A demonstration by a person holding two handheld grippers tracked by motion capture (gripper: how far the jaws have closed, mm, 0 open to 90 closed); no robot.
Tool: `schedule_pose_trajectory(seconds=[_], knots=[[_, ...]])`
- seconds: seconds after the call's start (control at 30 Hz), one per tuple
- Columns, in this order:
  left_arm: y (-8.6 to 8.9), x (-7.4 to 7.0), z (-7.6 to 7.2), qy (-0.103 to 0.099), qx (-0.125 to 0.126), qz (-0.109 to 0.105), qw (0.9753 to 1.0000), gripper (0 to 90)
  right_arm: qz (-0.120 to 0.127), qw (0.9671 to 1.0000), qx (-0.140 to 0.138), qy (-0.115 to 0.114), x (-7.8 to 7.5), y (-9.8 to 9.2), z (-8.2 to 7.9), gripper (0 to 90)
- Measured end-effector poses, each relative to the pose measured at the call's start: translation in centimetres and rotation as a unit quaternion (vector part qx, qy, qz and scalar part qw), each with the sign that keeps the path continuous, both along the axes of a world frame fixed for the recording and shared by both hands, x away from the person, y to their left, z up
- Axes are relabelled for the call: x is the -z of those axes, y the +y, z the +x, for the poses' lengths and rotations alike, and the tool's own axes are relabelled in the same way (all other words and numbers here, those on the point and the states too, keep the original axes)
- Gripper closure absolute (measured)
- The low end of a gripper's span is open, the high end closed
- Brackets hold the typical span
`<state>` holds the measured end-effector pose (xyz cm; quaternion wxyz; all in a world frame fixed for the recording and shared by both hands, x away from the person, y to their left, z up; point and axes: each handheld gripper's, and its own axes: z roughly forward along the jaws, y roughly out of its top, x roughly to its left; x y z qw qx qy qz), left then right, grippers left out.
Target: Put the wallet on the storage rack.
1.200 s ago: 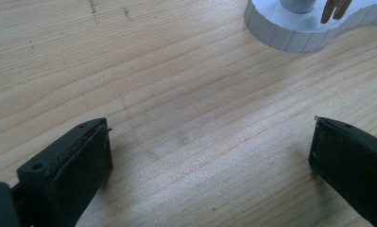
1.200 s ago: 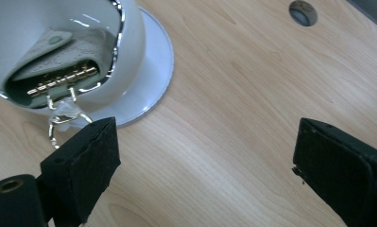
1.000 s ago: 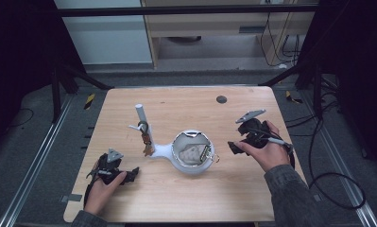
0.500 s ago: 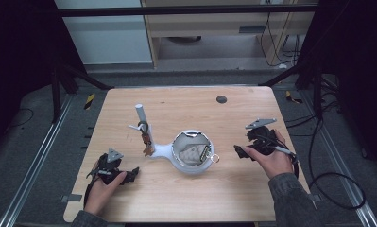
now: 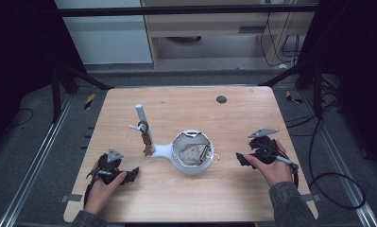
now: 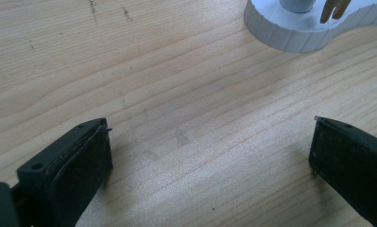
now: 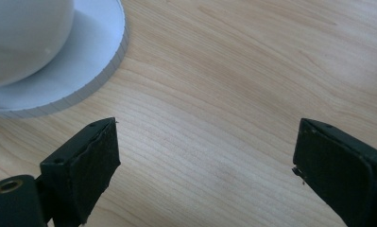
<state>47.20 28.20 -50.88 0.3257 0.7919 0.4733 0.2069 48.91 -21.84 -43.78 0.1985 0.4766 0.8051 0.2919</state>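
Observation:
A white stand (image 5: 163, 150) sits mid-table: an upright post (image 5: 140, 115) with small hooks and dangling trinkets (image 5: 146, 142), joined to a round bowl (image 5: 192, 152) that holds pale and metallic bits. My left gripper (image 5: 129, 174) rests open on the wood at the near left, apart from the stand. In the left gripper view the left gripper (image 6: 209, 137) has bare wood between its pads, with the stand's base (image 6: 290, 28) ahead. My right gripper (image 5: 241, 159) lies open to the right of the bowl. In the right gripper view the right gripper (image 7: 205, 142) holds nothing, and the bowl (image 7: 25, 33) is at upper left.
A small dark round disc (image 5: 221, 99) lies near the table's far edge. The wooden table (image 5: 252, 118) ends in metal rails on both sides. A black cable (image 5: 328, 189) trails off the right side from the right gripper.
My right gripper has come down and nearer to the person, settling by the bowl's right side. The left gripper has stayed put.

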Motion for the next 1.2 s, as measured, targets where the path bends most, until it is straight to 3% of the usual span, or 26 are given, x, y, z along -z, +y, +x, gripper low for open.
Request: schedule_pose_trajectory(seconds=[0.33, 0.77, 1.2], knots=[[0.0, 0.0, 0.0, 0.000, 0.000, 0.000, 1.0000, 0.0, 0.007, 0.9998, 0.003, 0.020, 2.6, -0.3, -0.5, 9.1], [0.0, 0.0, 0.0, -0.001, 0.002, 0.001, 1.0000, 0.0, 0.041, 0.9987, 0.027, 0.016, 4.9, -0.7, 0.8, 6.9], [0.0, 0.0, 0.0, -0.001, 0.002, 0.001, 1.0000, 0.0, 0.046, 0.9979, 0.043, 0.016, 6.4, 0.1, 1.6, 5.2]])
